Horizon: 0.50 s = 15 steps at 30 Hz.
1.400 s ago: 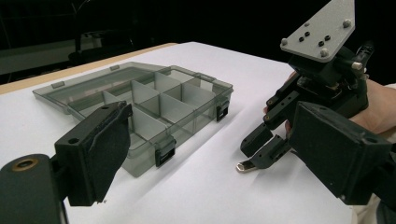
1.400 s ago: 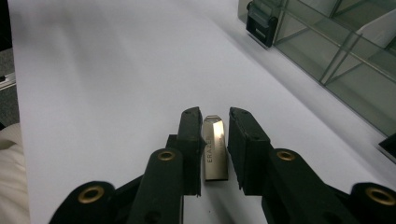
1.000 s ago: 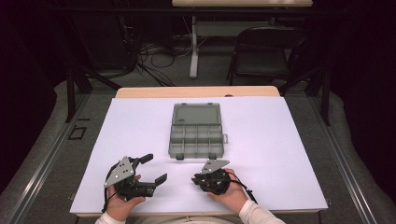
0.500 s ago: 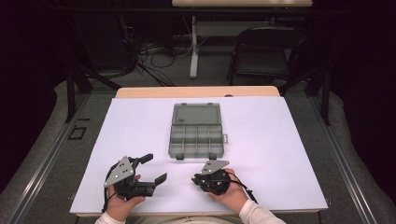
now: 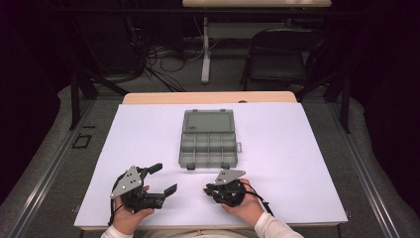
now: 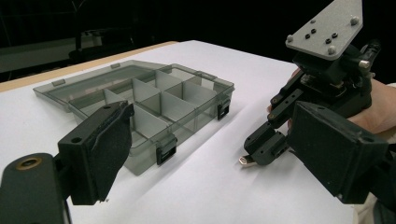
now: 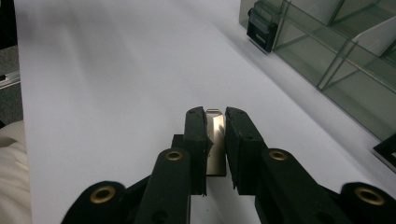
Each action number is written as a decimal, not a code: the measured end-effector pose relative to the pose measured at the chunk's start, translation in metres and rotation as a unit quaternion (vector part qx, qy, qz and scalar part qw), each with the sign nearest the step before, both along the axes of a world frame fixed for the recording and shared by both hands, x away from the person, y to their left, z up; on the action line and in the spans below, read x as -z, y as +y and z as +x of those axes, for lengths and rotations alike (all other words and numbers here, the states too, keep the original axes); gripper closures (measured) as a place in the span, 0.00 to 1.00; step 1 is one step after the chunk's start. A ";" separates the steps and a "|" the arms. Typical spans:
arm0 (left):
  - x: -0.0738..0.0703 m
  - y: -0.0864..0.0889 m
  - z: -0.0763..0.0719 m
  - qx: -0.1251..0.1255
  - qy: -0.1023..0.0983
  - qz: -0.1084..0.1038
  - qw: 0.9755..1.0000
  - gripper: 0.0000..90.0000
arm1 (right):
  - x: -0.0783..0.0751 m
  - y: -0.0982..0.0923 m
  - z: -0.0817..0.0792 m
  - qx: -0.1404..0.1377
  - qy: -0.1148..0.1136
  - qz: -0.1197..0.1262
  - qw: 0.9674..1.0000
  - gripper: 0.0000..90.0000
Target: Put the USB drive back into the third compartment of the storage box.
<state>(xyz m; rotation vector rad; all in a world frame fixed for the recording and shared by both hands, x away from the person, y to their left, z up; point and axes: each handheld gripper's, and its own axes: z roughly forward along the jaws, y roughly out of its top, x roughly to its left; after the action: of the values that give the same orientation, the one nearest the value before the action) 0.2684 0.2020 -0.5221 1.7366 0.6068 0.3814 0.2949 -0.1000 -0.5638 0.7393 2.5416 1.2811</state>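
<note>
A person sits at a tabletop (image 5: 297, 148) covered with a white sheet. Each hand holds a black tool.

The left tool (image 5: 161, 178) is near the front edge, on the left side. Its two jaws are spread wide apart and nothing is between them. In the left gripper view, one jaw stands at the left and the other at the right, with a big gap between them.

The right tool (image 5: 209, 190) is near the front edge too, just right of the middle. Its jaws are squeezed together on a small shiny metal piece (image 7: 215, 128). In the right gripper view, the piece sits between the two black pads (image 7: 196, 135) and pokes out a little past their tips. In the left gripper view, the piece (image 6: 244, 160) sticks out from the tip of the right tool (image 6: 261, 148), just above the white sheet. I cannot tell what the piece is.

A grey see-through box (image 5: 208, 141) lies in the middle of the tabletop, beyond both tools. Its lid is open and lies flat behind it. Inside, thin walls split the box into many small spaces. Small black clips sit on its front side. The spaces I can see look bare.

The two tools are apart from each other, and both are apart from the box.

A dark chair (image 5: 282, 59) stands on the floor past the far end of the tabletop.
</note>
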 end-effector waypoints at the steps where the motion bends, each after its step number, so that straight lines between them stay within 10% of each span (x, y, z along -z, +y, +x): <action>1: 0.000 0.000 0.000 0.000 0.000 0.000 1.000 0.15 | -0.001 0.000 0.000 0.000 -0.001 0.002 1.000 0.88; 15: 0.001 0.002 0.003 -0.003 0.003 -0.003 1.000 0.15 | -0.019 -0.020 0.003 0.020 -0.016 0.068 0.997 0.88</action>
<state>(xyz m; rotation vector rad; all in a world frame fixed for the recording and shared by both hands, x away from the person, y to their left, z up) 0.2709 0.2042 -0.5229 1.7318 0.6174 0.3787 0.2975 -0.1205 -0.5447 0.7856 2.4213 1.4533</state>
